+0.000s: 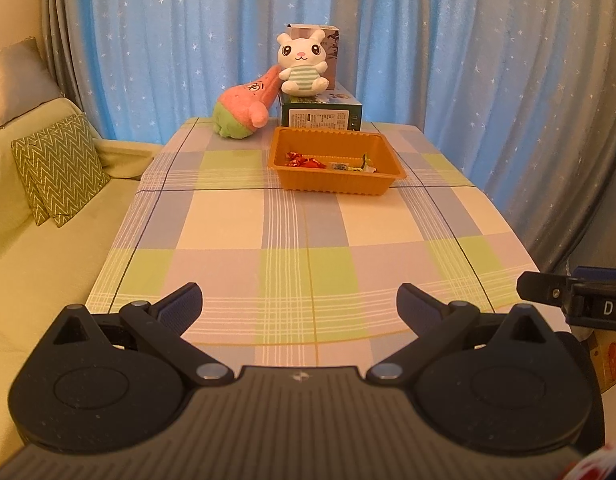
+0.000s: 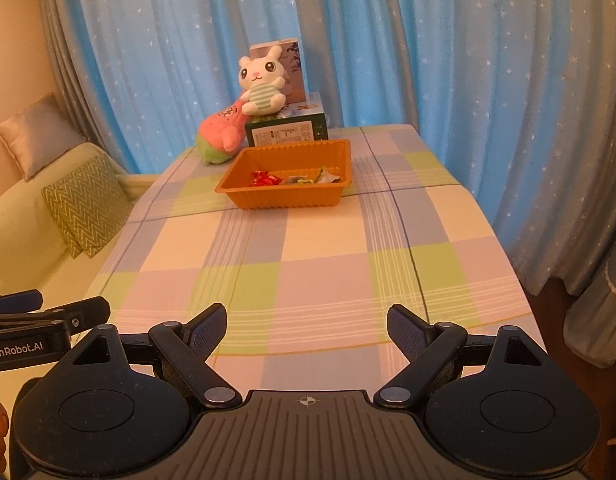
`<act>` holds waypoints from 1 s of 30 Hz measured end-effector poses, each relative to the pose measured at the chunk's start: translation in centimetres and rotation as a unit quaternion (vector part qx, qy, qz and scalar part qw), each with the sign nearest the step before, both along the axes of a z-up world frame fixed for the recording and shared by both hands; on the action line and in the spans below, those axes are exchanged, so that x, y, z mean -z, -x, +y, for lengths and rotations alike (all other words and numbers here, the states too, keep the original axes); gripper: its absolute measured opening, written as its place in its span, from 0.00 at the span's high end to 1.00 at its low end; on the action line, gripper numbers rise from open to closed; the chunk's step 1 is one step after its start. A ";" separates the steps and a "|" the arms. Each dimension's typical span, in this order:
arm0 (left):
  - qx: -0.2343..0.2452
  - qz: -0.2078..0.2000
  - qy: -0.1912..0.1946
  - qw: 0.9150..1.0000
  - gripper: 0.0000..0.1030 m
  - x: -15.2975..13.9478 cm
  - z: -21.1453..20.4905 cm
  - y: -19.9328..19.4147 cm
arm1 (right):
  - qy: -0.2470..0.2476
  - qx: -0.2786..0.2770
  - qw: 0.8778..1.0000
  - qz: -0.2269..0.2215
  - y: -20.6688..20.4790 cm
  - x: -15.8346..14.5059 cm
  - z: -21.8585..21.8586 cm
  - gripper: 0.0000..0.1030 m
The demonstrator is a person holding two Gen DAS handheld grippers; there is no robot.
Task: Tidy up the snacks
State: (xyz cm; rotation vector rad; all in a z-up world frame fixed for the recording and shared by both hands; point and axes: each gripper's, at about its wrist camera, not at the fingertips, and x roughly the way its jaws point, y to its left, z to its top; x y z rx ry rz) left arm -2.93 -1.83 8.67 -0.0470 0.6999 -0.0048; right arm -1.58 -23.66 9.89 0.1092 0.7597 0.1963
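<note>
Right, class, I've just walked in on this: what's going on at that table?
A person holds a hand-held gripper in each hand, left and right, both open and empty, hovering over the near end of the checked table. Neither is touching anything. At the far end sits an orange tray with a few wrapped snacks already inside. Behind it a bunny plush sits on a green box, with a pink plush leaning beside it.

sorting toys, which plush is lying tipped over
The pink plush; it leans tilted on the table, while the white bunny sits upright on the box.
</note>
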 end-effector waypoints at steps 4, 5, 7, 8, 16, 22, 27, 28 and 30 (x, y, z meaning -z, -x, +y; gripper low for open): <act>0.000 -0.001 0.001 1.000 0.00 0.1 -0.2 0.5 | 0.005 -0.003 1.000 -0.002 0.9 0.1 0.1 0.16; 0.000 -0.001 0.001 1.000 0.00 0.1 -0.2 0.6 | 0.005 -0.004 1.000 -0.002 1.0 0.1 0.1 0.16; -0.001 -0.001 0.001 1.000 0.00 0.2 -0.2 0.7 | 0.003 -0.006 1.000 0.000 1.3 0.2 0.3 0.16; -0.002 -0.001 0.002 1.000 0.00 0.2 -0.1 0.7 | 0.002 -0.007 1.000 0.000 1.4 0.1 0.4 0.16; -0.005 -0.002 0.005 1.000 0.00 0.3 0.2 1.0 | 0.006 -0.009 1.000 -0.005 1.6 0.2 0.9 0.16; -0.003 0.000 0.008 1.000 0.00 0.5 0.2 1.1 | 0.004 -0.007 1.000 -0.003 1.6 0.4 0.9 0.16; -0.001 0.001 0.010 1.000 0.00 0.7 0.2 1.1 | 0.004 -0.007 1.000 -0.003 1.6 0.4 0.9 0.16; -0.001 0.002 0.011 1.000 0.00 0.7 0.2 1.1 | 0.004 -0.007 1.000 -0.003 1.6 0.5 0.9 0.16; -0.001 0.003 0.012 1.000 0.00 0.8 0.1 1.1 | 0.005 -0.006 1.000 -0.003 1.6 0.5 0.9 0.16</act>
